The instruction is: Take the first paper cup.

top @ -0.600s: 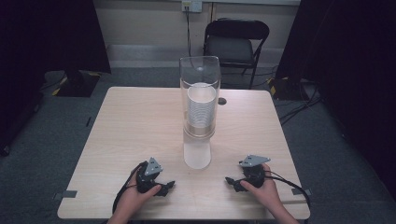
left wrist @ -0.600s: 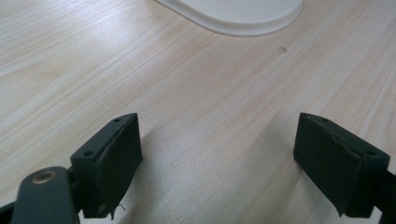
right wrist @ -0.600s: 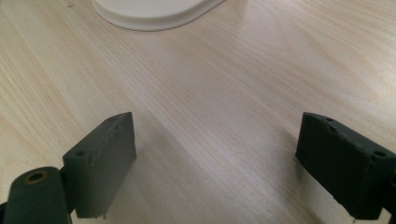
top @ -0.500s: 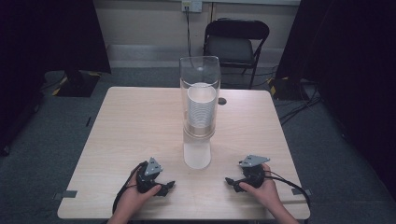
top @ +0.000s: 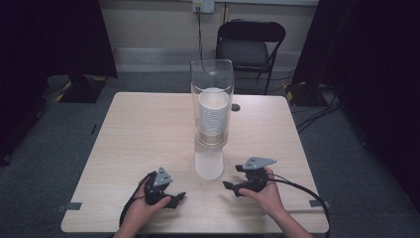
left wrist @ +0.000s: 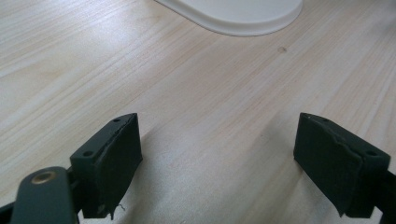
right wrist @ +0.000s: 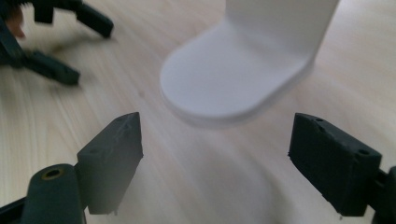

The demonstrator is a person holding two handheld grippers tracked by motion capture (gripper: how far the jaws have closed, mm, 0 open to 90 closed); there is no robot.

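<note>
A tall clear tube (top: 212,82) stands upright in the middle of the wooden table (top: 138,134), with a stack of white cups (top: 214,116) inside it and a white base (top: 208,163) under it. My left gripper (top: 177,198) rests on the table in front of the base and to its left, jaws open and pointing right. In the left gripper view the jaws (left wrist: 217,140) span bare wood, with the base's rim (left wrist: 233,18) beyond them. To the right of the base, my right gripper (top: 229,186) points left at it. Its jaws (right wrist: 217,140) stand open and empty, the white base (right wrist: 233,79) just ahead.
A black folding chair (top: 250,47) stands behind the table's far edge. A small dark disc (top: 236,107) lies on the table right of the tube. Cables trail from both grippers toward the front edge. The left gripper (right wrist: 51,32) appears blurred in the right gripper view.
</note>
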